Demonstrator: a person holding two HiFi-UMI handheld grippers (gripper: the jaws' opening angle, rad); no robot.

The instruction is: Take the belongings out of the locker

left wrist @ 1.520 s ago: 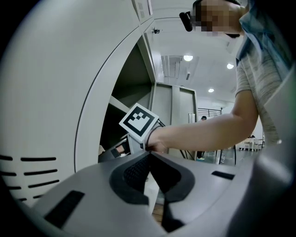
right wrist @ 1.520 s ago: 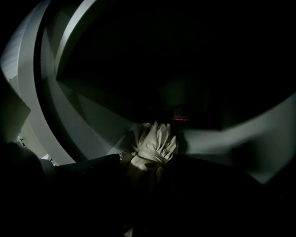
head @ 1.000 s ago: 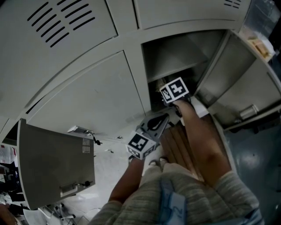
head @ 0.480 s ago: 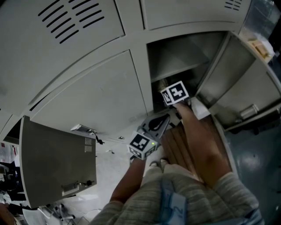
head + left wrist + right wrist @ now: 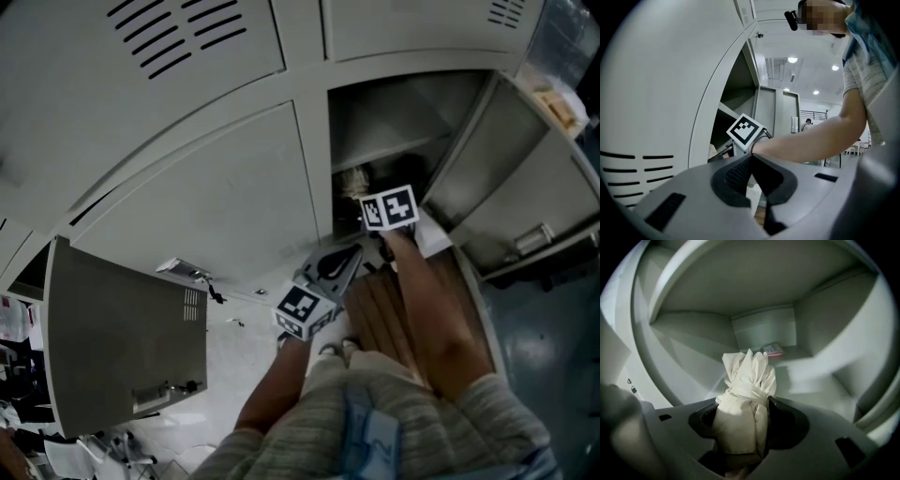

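Right gripper view: the right gripper (image 5: 743, 405) is clamped on a cream cloth bundle tied round its neck with a knotted strip (image 5: 746, 380), jaws pressing both sides of its lower half. Bundle sits at frame centre, inside the open grey metal locker (image 5: 764, 326). Long axis runs along the jaws, gathered top pointing into the compartment toward the back wall. Can't tell if its bottom rests on the locker floor or is lifted.

Key relation: the bundle is already in the grip, so the way out is straight back along that axis, through the opening toward the person. My read, not something seen.

Beyond the bundle, just upper right of its top in frame, a small flat pink-edged item (image 5: 774, 349) lies at the back of the compartment, well apart from the jaws. Print on it is too small to read.

Head view: the right arm reaches into the compartment at upper centre, and the right gripper's black-and-white marker cube (image 5: 392, 208) sits at the opening. The grey locker door (image 5: 506, 187) is swung open at right. The left gripper (image 5: 752, 160) waits outside, lower left of the right one, jaws pressed together with nothing between them. Right hand is nearer.

No brands or readable text, only the square marker patterns.
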